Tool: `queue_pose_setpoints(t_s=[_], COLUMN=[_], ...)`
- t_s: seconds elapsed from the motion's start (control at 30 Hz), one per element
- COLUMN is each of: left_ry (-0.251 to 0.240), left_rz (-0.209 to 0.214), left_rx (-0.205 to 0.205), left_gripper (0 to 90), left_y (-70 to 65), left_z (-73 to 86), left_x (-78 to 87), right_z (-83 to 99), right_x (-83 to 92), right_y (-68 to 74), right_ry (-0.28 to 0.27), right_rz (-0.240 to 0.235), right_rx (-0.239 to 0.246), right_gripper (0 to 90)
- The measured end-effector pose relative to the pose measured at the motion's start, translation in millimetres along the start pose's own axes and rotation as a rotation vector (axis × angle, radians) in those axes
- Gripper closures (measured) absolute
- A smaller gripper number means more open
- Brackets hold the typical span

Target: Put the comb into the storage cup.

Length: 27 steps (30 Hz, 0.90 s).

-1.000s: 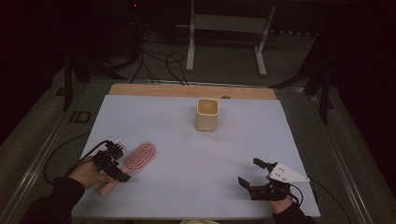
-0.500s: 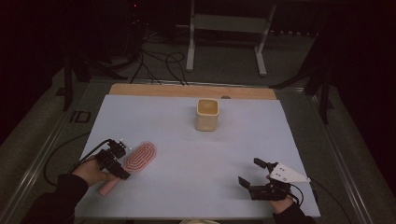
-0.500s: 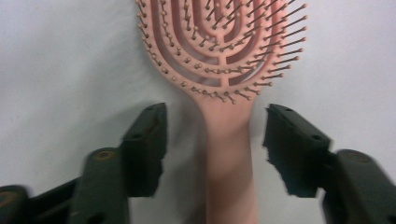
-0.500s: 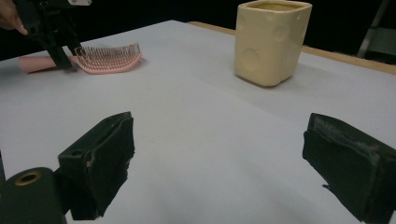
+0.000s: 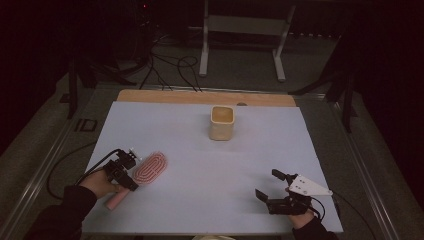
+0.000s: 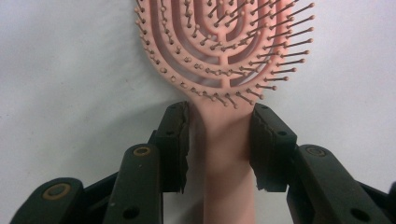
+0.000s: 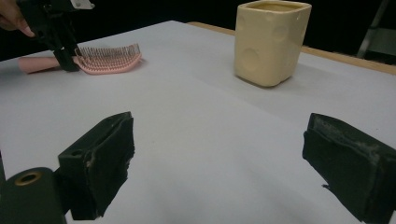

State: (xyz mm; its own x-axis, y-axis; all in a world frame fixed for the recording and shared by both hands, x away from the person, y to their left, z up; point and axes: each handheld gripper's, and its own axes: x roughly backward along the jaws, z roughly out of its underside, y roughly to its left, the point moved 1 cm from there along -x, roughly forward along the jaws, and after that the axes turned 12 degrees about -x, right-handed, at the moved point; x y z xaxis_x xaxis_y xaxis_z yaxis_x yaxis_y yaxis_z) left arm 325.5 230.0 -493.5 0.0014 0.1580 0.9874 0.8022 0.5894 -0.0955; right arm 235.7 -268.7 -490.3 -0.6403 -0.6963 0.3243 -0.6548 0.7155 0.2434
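Two grippers: the left gripper (image 5: pixel 125 172) sat at the near left of the table (image 5: pixel 200 200), the right gripper (image 5: pixel 272 187) at the near right.
Hairbrush place: the pink hairbrush (image 5: pixel 145 172) lay flat on the table, bristles up, at the near left, well apart from the cream cup (image 5: pixel 221 122).
Long axis: handle toward the person, head pointing away and a little right, in line with the left gripper's reach.
Left gripper state: its jaws had just been closing around the handle (image 6: pixel 229 163) just below the head; the pads looked just beside the handle or barely touching it, not yet clearly pressing.
Right gripper state: jaws wide apart, nothing between them, over bare table.
Nearer hand: the left, by far; the brush lay well away from the right gripper.
Next move, my guess: finish the squeeze, then lift along the handle's line.
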Motion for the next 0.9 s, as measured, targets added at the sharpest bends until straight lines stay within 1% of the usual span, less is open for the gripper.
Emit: queue_pose_setpoints(t_s=[0.07, 0.17, 0.37, 0.4, 0.53, 0.6, 0.7, 0.9], left_ry=[0.001, 0.0, 0.002, 0.003, 0.004, -0.003, -0.021, -0.06], left_rz=[-0.002, -0.01, -0.005, -0.002, -0.005, -0.011, -0.011, -0.012], left_rx=[0.004, 0.009, 0.013, 0.02, 0.015, 0.016, 0.006, -0.009], left_gripper=[62.0, 69.0, 70.3, 70.3, 70.7, 70.8, 70.9, 71.0], left_y=[-0.4, 0.1, 1.1, 0.8, 0.8, -0.2, -1.8, -5.1], left_z=[-0.3, 0.2, 0.2, -0.2, -0.6, 0.0, 0.2, -4.5], left_x=[-0.3, -0.7, -0.7, -0.8, -0.3, 0.0, 1.2, 7.3], right_z=[0.0, 0.1, 0.2, 0.3, 0.3, 0.3, 0.3, 0.4], right_x=[0.1, 0.1, -0.1, -0.2, -0.2, -0.2, -0.3, -0.7], right_y=[0.1, -0.3, 0.0, 0.0, -0.5, -0.5, -0.7, -0.4], right_ry=[0.0, 0.0, 0.003, 0.002, 0.002, 0.003, 0.002, 0.002], right_rz=[0.001, 0.001, 0.002, 0.0, 0.001, 0.001, 0.002, 0.002], right_rx=[0.001, 0.001, 0.002, 0.002, 0.002, 0.001, 0.001, 0.001], right_gripper=[8.9, 8.9, 8.9, 8.9, 8.9, 8.9, 8.9, 8.9])
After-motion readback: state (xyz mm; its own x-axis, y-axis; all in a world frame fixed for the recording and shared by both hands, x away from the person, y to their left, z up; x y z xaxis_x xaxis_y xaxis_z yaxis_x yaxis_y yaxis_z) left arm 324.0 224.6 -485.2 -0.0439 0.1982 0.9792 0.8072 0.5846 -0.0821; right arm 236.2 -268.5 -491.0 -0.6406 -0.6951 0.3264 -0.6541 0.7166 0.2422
